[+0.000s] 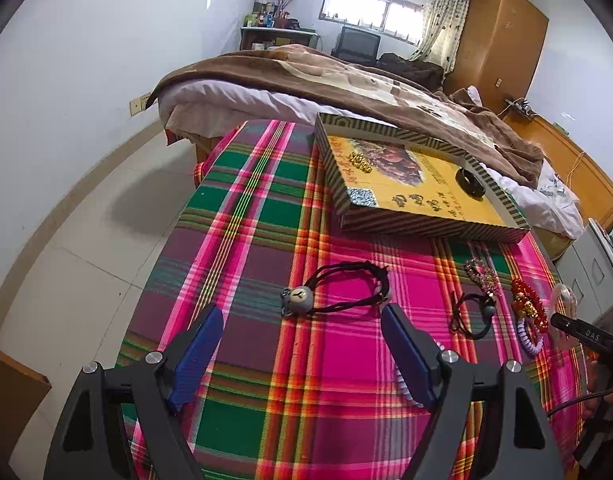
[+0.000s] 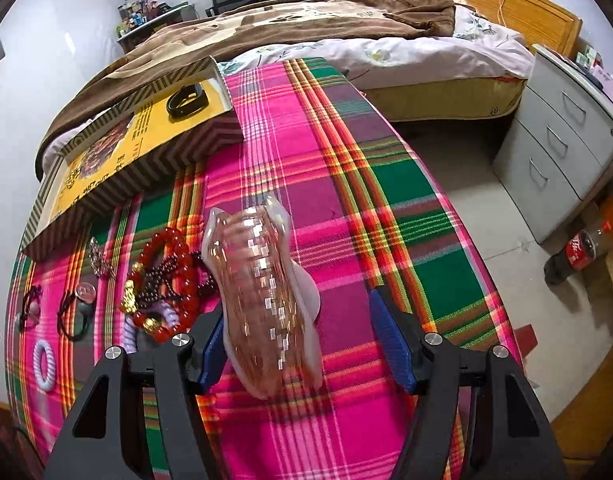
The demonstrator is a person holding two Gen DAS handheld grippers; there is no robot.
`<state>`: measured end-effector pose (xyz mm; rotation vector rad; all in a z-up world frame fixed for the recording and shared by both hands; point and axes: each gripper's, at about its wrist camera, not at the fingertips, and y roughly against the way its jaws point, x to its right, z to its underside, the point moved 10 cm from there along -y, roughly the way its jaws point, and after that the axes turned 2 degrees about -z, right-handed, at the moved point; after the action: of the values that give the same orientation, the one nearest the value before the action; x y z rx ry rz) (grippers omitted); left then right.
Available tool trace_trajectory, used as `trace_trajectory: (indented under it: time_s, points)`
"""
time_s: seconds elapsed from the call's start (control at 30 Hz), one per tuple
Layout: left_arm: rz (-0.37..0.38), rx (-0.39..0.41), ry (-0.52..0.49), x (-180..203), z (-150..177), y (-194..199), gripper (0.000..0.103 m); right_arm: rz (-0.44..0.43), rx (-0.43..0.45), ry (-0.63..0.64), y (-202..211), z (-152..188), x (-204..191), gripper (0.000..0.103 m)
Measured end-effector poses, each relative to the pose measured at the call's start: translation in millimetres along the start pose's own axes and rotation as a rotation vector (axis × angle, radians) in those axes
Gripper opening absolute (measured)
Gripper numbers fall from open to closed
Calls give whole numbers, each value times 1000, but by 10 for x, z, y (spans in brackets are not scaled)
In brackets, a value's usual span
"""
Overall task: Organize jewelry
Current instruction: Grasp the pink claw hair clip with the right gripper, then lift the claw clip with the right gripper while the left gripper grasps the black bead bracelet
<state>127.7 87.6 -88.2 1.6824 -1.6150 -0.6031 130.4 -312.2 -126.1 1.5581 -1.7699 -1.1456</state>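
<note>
A striped box lid (image 1: 426, 224) with a yellow inside lies at the far end of the plaid table; gold beads (image 1: 360, 162) and a black band (image 1: 470, 182) lie in it. My left gripper (image 1: 302, 354) is open, just short of a black cord bracelet with a grey bead (image 1: 300, 298). My right gripper (image 2: 294, 344) is open around a clear plastic packet of pink jewelry (image 2: 266, 300), which stands between the fingers against the left one. Red bead bracelets (image 2: 166, 280), a purple coil ring (image 2: 44, 364) and black cords (image 2: 74, 316) lie to its left.
The table wears a pink, green and purple plaid cloth (image 1: 266, 240). A bed with a brown blanket (image 1: 306, 76) stands right behind it. A grey drawer cabinet (image 2: 566, 152) and a cola bottle (image 2: 578, 252) are on the floor at the right.
</note>
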Motion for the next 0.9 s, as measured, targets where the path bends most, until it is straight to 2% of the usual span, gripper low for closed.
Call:
trace_trajectory:
  time_s: [0.07, 0.13, 0.5, 0.67, 0.9]
  points:
    - [5, -4, -2, -9, 10, -12, 81, -9, 16, 7, 28, -4, -3, 42]
    - [6, -10, -4, -15, 21, -35, 81, 3, 37, 19, 67, -20, 11, 37]
    - [-14, -59, -32, -49, 13, -310, 81, -42, 132, -7, 280, -177, 122, 34]
    - [-4, -69, 22, -81, -60, -455, 81, -81, 165, 15, 388, -222, 10, 34]
    - [-59, -93, -24, -14, -94, -624, 81, -116, 177, 37, 391, -263, -142, 34]
